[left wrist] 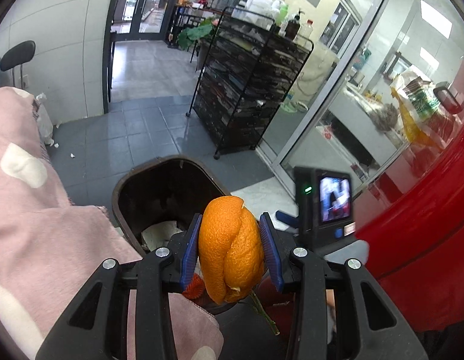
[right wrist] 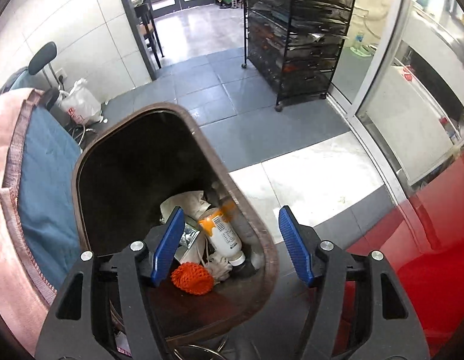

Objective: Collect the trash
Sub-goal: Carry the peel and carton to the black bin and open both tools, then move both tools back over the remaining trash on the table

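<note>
Grey tiles hold a brown bin (right wrist: 263, 249) containing bottle (right wrist: 223, 234), orange netting (right wrist: 192, 279).

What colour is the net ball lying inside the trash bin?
Orange. The net ball shows best in the right wrist view, at the bottom of the trash bin.

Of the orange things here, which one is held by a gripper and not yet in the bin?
The orange peel, pinched between the left gripper's blue fingers. The orange net ball and the orange-labelled bottle already lie inside the bin.
</note>
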Demonstrator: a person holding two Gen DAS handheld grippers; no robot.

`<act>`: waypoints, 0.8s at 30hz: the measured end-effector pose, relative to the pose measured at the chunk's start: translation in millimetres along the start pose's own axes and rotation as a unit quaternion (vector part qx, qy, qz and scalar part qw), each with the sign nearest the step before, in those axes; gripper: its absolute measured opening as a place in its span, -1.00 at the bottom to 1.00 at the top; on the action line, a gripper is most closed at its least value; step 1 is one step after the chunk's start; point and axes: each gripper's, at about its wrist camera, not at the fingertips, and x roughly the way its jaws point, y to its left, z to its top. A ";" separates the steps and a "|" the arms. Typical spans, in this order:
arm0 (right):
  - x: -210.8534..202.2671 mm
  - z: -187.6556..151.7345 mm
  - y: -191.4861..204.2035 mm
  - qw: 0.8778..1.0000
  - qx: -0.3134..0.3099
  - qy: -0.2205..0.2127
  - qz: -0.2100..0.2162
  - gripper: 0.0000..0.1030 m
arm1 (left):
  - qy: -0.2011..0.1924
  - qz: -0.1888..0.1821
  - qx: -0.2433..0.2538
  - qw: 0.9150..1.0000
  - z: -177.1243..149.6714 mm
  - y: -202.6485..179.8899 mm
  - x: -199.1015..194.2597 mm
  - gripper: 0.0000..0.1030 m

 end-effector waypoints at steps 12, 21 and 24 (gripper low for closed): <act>-4.8 9.9 -8.5 1.000 0.007 -0.012 -0.002 0.28 | -0.004 0.007 -0.009 1.000 -2.2 6.5 8.4 0.53; -19.3 12.7 -0.7 1.000 0.003 -0.030 0.007 0.48 | -0.026 0.012 0.018 0.999 -3.9 -3.7 -11.5 0.82; -26.9 13.0 5.5 0.999 -0.001 -0.037 0.017 0.50 | -0.037 0.016 0.024 0.999 -6.6 -5.7 -21.9 0.86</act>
